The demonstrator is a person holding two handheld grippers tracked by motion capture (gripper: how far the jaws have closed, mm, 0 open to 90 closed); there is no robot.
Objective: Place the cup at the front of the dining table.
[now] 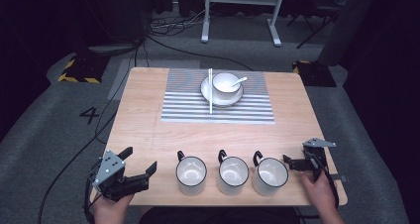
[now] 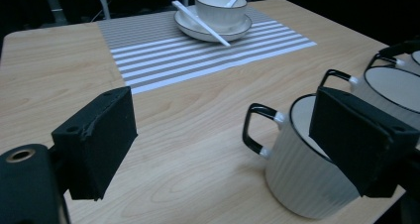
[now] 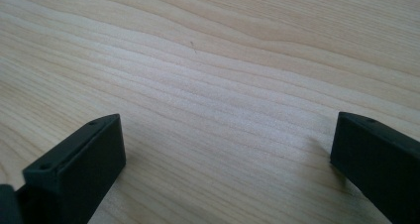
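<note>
At the near left corner of the tabletop (image 1: 148, 135), the left hand-held gripper (image 1: 139, 165) sits in the person's left hand (image 1: 111, 209), its jaws spread wide and holding nothing. In the left gripper view its right jaw stands in front of the nearest mug's rim, though the high view shows the gripper apart from that mug, off to its left.

At the near right edge, the right hand-held gripper (image 1: 295, 162) is held low over bare wood by the right hand (image 1: 319, 189); the right gripper view shows its two jaws well apart with only wood grain between them.

Between the two grippers, three white mugs with dark rims and black handles stand upright in a row along the near edge: the left mug (image 1: 191, 174), the middle mug (image 1: 233, 174) and the right mug (image 1: 270, 176), which is just beside the right gripper's tip.

Farther back lies a grey striped placemat (image 1: 218, 109). On it rests a plate (image 1: 206, 90) carrying a white bowl (image 1: 226, 83) with a spoon (image 1: 239, 80) in it. White chopsticks (image 1: 210, 91) lie across the plate's left side.
</note>
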